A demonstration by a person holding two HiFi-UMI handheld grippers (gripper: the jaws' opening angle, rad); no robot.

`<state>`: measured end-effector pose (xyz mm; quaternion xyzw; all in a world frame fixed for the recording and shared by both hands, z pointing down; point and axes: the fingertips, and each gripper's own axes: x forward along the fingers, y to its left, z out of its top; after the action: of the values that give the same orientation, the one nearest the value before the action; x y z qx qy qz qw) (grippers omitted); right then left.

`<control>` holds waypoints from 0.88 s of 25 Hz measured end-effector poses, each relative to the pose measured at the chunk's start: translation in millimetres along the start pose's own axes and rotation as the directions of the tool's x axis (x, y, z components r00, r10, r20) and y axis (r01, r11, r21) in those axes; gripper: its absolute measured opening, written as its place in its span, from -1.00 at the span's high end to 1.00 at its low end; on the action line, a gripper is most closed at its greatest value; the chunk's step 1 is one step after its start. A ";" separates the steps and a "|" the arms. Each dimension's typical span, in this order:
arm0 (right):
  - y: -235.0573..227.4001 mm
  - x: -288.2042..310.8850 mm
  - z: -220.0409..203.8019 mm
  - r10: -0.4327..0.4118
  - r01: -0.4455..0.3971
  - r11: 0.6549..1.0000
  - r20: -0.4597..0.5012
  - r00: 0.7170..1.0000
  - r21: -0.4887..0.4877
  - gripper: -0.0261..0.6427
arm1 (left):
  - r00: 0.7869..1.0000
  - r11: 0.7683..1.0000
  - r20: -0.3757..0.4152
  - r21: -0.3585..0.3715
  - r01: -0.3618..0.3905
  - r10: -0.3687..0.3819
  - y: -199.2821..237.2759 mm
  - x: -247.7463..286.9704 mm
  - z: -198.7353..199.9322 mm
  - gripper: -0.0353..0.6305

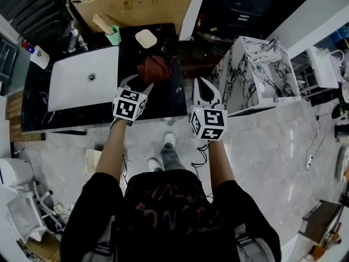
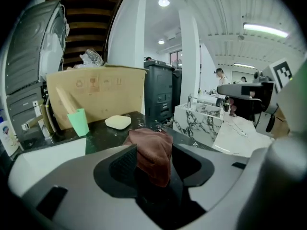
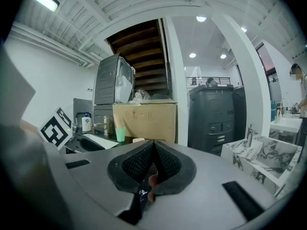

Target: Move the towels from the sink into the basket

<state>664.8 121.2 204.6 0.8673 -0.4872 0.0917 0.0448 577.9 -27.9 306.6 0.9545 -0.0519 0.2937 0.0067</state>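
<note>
Maroon towel (image 1: 155, 69), black speckled counter (image 1: 170, 100), white sink (image 1: 71, 83), mint-green cup (image 1: 113, 35)

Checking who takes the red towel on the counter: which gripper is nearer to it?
Left. The left gripper has its open jaws around the red towel; the right gripper, shut, hangs apart to its right.

A black short-sleeved T-shirt (image 1: 163, 212) with a faded red print, grey trousers (image 1: 173, 158) and white shoes (image 1: 169, 140).

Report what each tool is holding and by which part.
Nothing is held. The left tool stands open around the maroon towel, not pinching it; the right tool is shut and empty.
</note>
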 end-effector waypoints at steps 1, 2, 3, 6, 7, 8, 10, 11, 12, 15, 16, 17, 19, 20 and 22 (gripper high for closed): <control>-2.9 -0.9 -2.4 -0.003 0.003 1.000 -0.004 1.000 -0.001 0.88 | 1.000 1.000 -0.029 -0.001 0.006 -0.006 0.9 8.3 -6.4 0.20; -5.4 -1.9 -5.0 -0.004 0.004 1.000 -0.010 1.000 -0.002 0.88 | 0.998 1.000 -0.061 -0.001 0.008 -0.008 2.0 15.8 -13.1 0.18; -7.9 -2.8 -7.6 -0.005 0.005 1.000 -0.015 1.000 -0.004 0.88 | 0.996 1.000 -0.087 0.002 0.008 -0.008 3.0 21.5 -18.6 0.18; -18.2 -3.2 -11.4 -0.018 0.018 1.000 -0.024 1.000 -0.006 0.88 | 0.993 1.000 -0.120 -0.006 0.005 -0.006 5.3 30.9 -21.2 0.19; -21.9 -3.1 -11.8 -0.023 0.023 1.000 -0.024 0.999 -0.004 0.88 | 0.993 1.000 -0.121 -0.011 0.004 -0.005 5.5 32.5 -19.4 0.23; -24.9 -3.0 -12.2 -0.026 0.026 1.000 -0.024 0.999 -0.002 0.88 | 0.993 1.000 -0.122 -0.012 0.002 -0.004 5.2 34.0 -17.8 0.28; -28.4 -2.5 -13.6 -0.027 0.027 1.000 -0.026 0.999 0.000 0.88 | 0.992 1.000 -0.126 -0.003 -0.002 0.001 4.3 36.2 -16.9 0.36; -29.0 -2.0 -14.4 -0.027 0.027 1.000 -0.028 0.999 0.001 0.88 | 0.992 1.000 -0.129 0.002 -0.005 0.005 3.9 36.7 -17.4 0.41; -29.0 -1.3 -15.0 -0.025 0.025 1.000 -0.028 0.999 0.003 0.88 | 0.991 1.000 -0.130 0.004 -0.009 0.010 3.9 36.9 -18.1 0.46; -27.1 1.8 -15.1 -0.014 0.014 1.000 -0.028 1.000 0.002 0.88 | 0.992 1.000 -0.121 0.000 -0.030 0.029 6.0 35.1 -17.9 0.65; -26.3 3.0 -14.9 -0.010 0.010 1.000 -0.028 1.000 0.001 0.88 | 0.993 0.999 -0.116 -0.002 -0.035 0.035 6.8 34.2 -17.3 0.67; -25.6 3.9 -14.9 -0.006 0.006 1.000 -0.028 1.000 0.001 0.88 | 0.993 0.999 -0.112 -0.006 -0.039 0.038 7.1 33.3 -16.4 0.69; -24.9 5.3 -14.9 0.003 -0.003 1.000 -0.029 1.000 0.003 0.88 | 0.994 0.999 -0.101 -0.014 -0.042 0.040 6.0 30.9 -13.5 0.71; -24.6 5.8 -14.6 0.007 -0.007 1.000 -0.028 1.000 0.005 0.88 | 0.995 0.999 -0.095 -0.017 -0.043 0.042 5.0 29.1 -11.2 0.71; -23.5 7.0 -12.9 0.017 -0.017 1.000 -0.024 1.000 0.007 0.88 | 0.995 0.999 -0.082 -0.021 -0.050 0.048 3.1 24.0 -5.5 0.72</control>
<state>686.9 129.8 219.0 0.8620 -0.4938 0.1044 0.0470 594.2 -33.0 324.5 0.9400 -0.0782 0.3319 0.0124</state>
